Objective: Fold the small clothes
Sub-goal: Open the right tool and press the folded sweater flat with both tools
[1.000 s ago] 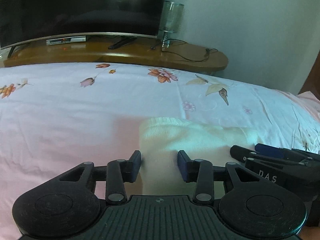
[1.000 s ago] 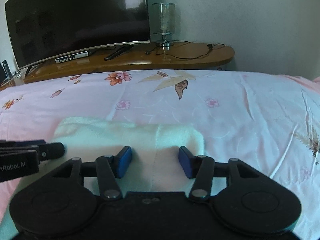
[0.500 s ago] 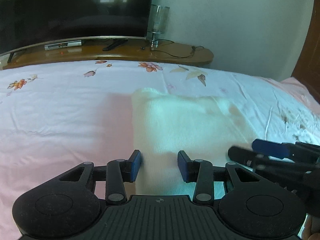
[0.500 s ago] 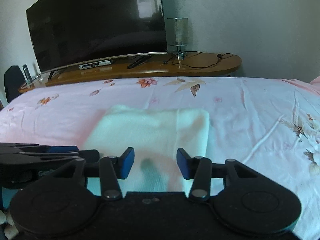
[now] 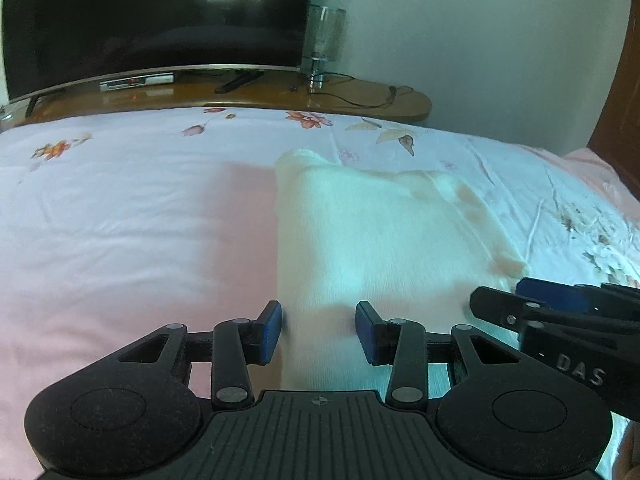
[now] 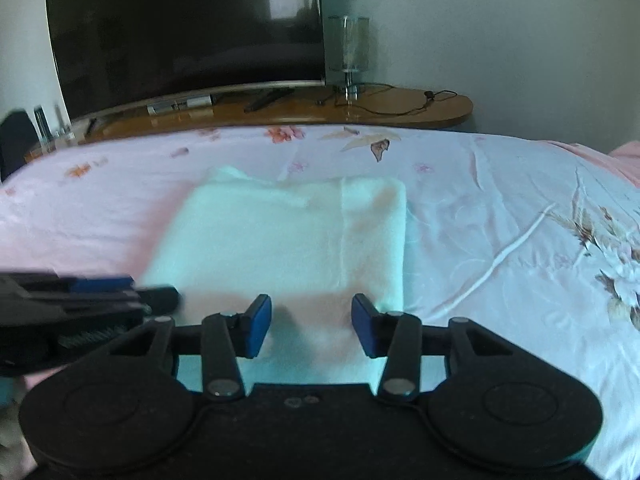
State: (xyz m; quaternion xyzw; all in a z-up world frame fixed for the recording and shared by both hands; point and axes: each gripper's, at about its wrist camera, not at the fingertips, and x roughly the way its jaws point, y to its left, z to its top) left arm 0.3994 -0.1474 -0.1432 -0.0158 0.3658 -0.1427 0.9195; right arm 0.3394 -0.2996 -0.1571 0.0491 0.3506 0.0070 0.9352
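Observation:
A white knit garment (image 5: 380, 232), folded into a rectangle, lies flat on the pink floral bedsheet (image 5: 140, 220). My left gripper (image 5: 318, 314) hovers over its near left edge, blue pads apart, and the cloth under them is not pinched. In the right wrist view the garment (image 6: 280, 240) fills the middle. My right gripper (image 6: 311, 306) stands open over its near right part, gripping nothing. Each gripper shows in the other's view: the right gripper (image 5: 502, 294) at the garment's right corner, the left gripper (image 6: 150, 288) at its left side.
Beyond the bed runs a curved wooden shelf (image 5: 360, 100) with a large dark television (image 5: 160, 12), a glass lamp (image 5: 322, 40) and cables. Bare sheet (image 6: 500, 200) spreads to the right and left of the garment. A dark wooden panel (image 5: 624, 100) stands at far right.
Both grippers have drawn back toward the garment's near edge, so more of the folded cloth shows ahead of them. The right jaws have narrowed a little.

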